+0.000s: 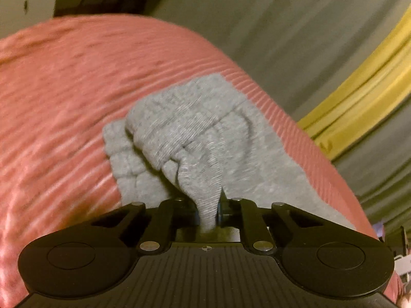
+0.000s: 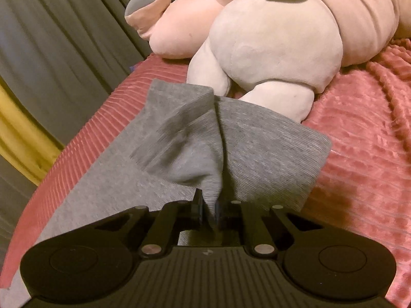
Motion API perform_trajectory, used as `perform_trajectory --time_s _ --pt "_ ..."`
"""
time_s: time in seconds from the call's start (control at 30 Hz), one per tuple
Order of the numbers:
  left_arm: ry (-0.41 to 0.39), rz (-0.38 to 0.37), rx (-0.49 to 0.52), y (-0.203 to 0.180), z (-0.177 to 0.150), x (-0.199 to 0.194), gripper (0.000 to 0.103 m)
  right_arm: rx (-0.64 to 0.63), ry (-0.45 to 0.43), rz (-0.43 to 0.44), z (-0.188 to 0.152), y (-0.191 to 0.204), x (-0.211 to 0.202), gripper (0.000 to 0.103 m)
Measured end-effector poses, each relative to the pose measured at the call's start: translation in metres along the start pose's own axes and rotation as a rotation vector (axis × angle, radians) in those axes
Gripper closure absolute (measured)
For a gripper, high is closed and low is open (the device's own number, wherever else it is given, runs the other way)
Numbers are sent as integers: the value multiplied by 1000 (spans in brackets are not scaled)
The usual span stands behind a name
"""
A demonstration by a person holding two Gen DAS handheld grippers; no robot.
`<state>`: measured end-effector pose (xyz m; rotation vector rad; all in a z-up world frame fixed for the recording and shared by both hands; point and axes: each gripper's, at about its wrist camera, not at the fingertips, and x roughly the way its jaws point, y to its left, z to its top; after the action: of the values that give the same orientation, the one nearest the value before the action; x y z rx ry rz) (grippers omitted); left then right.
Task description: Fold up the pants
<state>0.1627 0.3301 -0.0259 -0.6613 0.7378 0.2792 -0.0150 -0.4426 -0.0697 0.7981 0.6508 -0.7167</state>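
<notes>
Grey knit pants (image 1: 195,133) lie on a ribbed pink bedspread (image 1: 64,97). In the left wrist view my left gripper (image 1: 209,211) is shut on a pinch of the gathered waistband end and lifts it a little. In the right wrist view my right gripper (image 2: 210,211) is shut on a raised fold of the same grey pants (image 2: 185,141), near the flat hem end. The rest of the fabric lies flat on the bedspread (image 2: 359,154) along its left edge.
A large pink and cream plush toy (image 2: 269,41) lies on the bed just beyond the pants. Grey curtains (image 2: 51,38) and a yellow strip (image 1: 359,97) run along the bed's edge. The bedspread stretches to the right.
</notes>
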Motion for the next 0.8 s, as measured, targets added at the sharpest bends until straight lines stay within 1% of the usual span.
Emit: perform_trajectory --time_s 0.07,0.1,0.13,0.2,0.23,0.27,0.3,0.33,0.37,0.4,0.43,0.47,0.53,0.6,0.63,0.67,0.7,0.73,0.77,0.8 --pt "-36 -36 18 1 2 -16 91 12 -13 21 1 -3 -9 95" --pt "-50 -56 18 4 -4 -27 91 20 -23 39 3 -4 -13 95" --pt "-62 -74 11 1 -6 -45 91 34 -35 57 5 -6 -19 96" --pt "-74 -90 3 7 -5 -54 91 97 -49 125 9 -15 -32 96" --pt "-78 -77 14 10 -6 -56 90 150 -48 173 12 -23 -38 96" --pt "-80 -62 27 13 -10 -57 90 184 -43 198 14 -30 -41 96" --pt "-79 -43 44 16 -15 -55 90 192 -41 201 14 -34 -41 96" --pt "-65 -10 54 18 -19 -50 87 164 -39 178 13 -35 -41 96" --pt "-27 42 57 23 -24 -38 85 112 -35 139 11 -33 -38 96" --pt "0 90 61 23 -28 -32 76 44 -24 85 8 -29 -32 96" --pt "6 124 70 24 -31 -27 60 -22 -10 36 3 -25 -26 95" --pt "-13 157 79 25 -32 -25 53 -60 0 8 -1 -22 -22 95" --pt "-71 200 121 18 -31 -34 40 -40 4 4 -1 -23 -23 95" --pt "-108 227 159 9 -30 -46 35 -53 -27 31 1 -20 -33 95" --pt "-122 238 176 6 -29 -52 29 -75 -41 40 2 -17 -37 95" --pt "-138 259 182 3 -26 -57 27 -87 -48 43 2 -17 -41 95" --pt "-159 268 186 0 -26 -62 26 -86 -54 51 3 -18 -45 95" --pt "-181 273 185 -4 -26 -68 22 -82 -59 62 3 -18 -48 95" --pt "-200 276 178 -10 -29 -81 20 -75 -56 63 3 -20 -49 95" --pt "-222 277 164 -15 -30 -88 18 -66 -39 46 3 -22 -46 94"
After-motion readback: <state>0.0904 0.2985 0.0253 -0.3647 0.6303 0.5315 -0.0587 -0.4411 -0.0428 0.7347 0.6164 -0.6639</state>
